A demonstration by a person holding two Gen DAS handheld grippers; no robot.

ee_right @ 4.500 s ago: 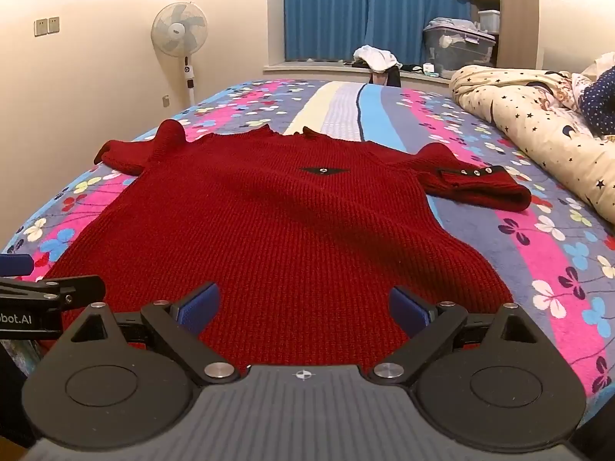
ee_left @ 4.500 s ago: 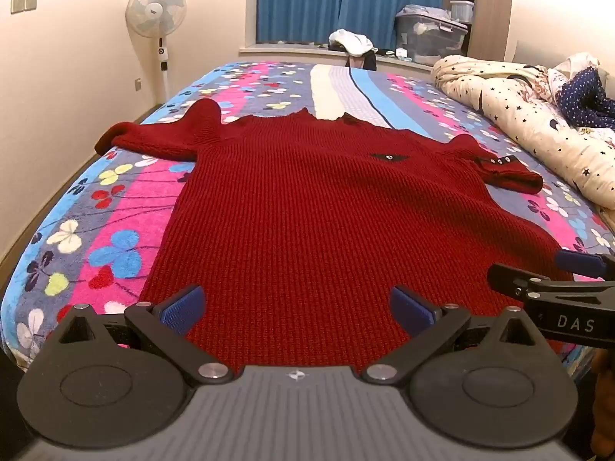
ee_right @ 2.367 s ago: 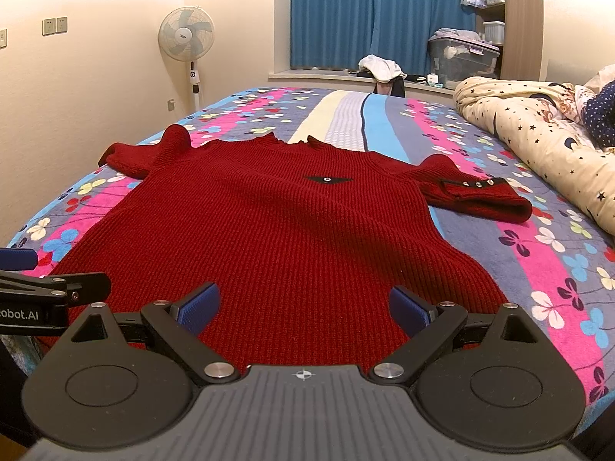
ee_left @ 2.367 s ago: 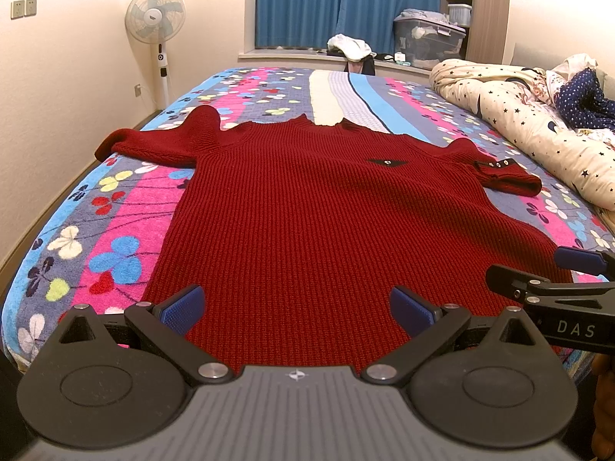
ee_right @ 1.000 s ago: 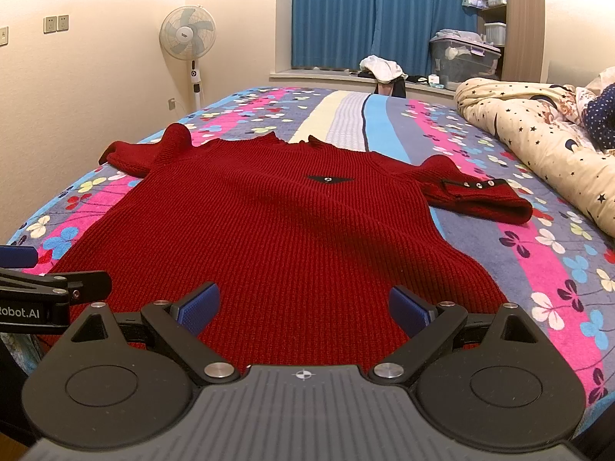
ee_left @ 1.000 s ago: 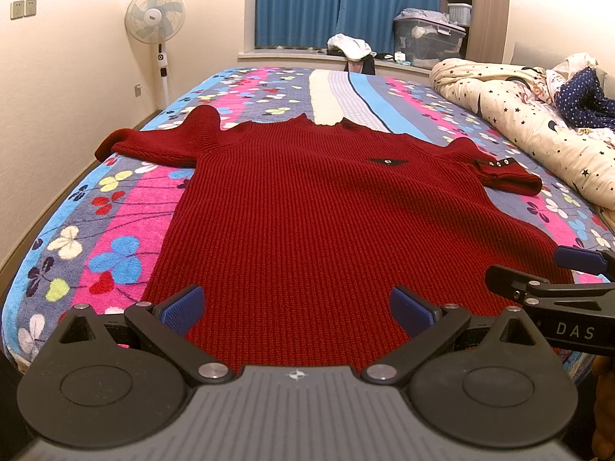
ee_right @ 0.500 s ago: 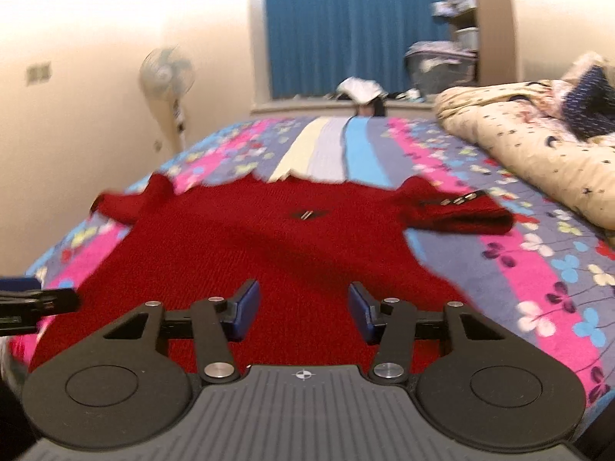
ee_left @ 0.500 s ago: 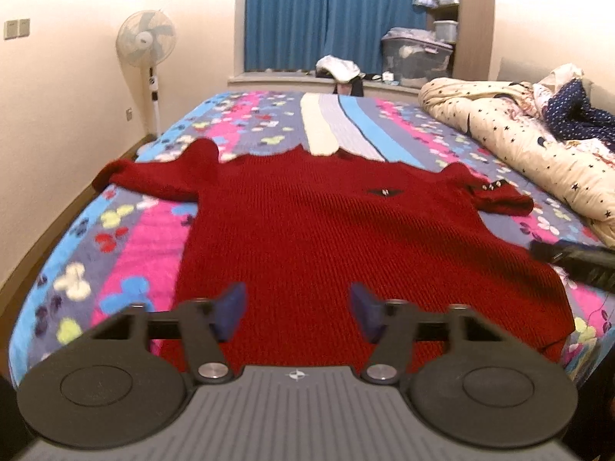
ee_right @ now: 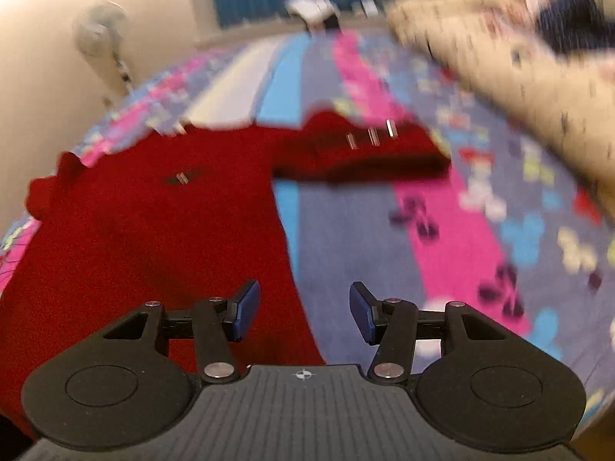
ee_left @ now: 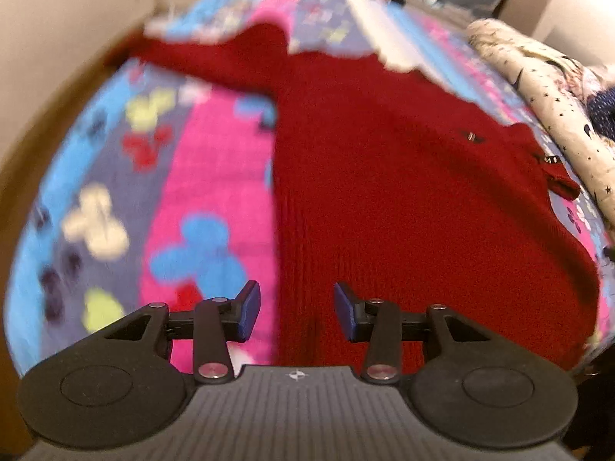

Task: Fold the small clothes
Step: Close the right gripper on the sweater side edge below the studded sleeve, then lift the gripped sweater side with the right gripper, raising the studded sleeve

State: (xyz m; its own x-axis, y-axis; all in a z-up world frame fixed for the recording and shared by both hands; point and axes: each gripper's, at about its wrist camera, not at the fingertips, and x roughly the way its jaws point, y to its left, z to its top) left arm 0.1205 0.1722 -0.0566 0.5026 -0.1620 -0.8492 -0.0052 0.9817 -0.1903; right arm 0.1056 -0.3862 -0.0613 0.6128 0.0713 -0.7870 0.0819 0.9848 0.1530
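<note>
A red knit sweater (ee_left: 403, 192) lies spread flat, front up, on a bed covered by a bedspread (ee_left: 184, 199) striped in pink, blue and grey with a flower print. In the left wrist view the left gripper (ee_left: 296, 309) hangs over the sweater's left side edge near the hem, tilted down toward it; its blue pads (ee_left: 248, 309) have just been closing and now stand about half apart, with nothing pinched between them, the edge of the knit showing in the gap below. One sleeve (ee_left: 200, 57) stretches out toward the wall side of the bed. In the right wrist view the right gripper (ee_right: 303, 311) is over the opposite side edge of the sweater (ee_right: 153, 230), where red knit meets the grey-blue stripe of the bedspread (ee_right: 461, 238); its jaws are likewise partly apart and grip nothing. The other sleeve (ee_right: 365, 150), folded back with three small metal buttons on its cuff, lies beyond it. A star-printed cream duvet (ee_right: 519, 88) is bunched along the far side. Both views are blurred.
</note>
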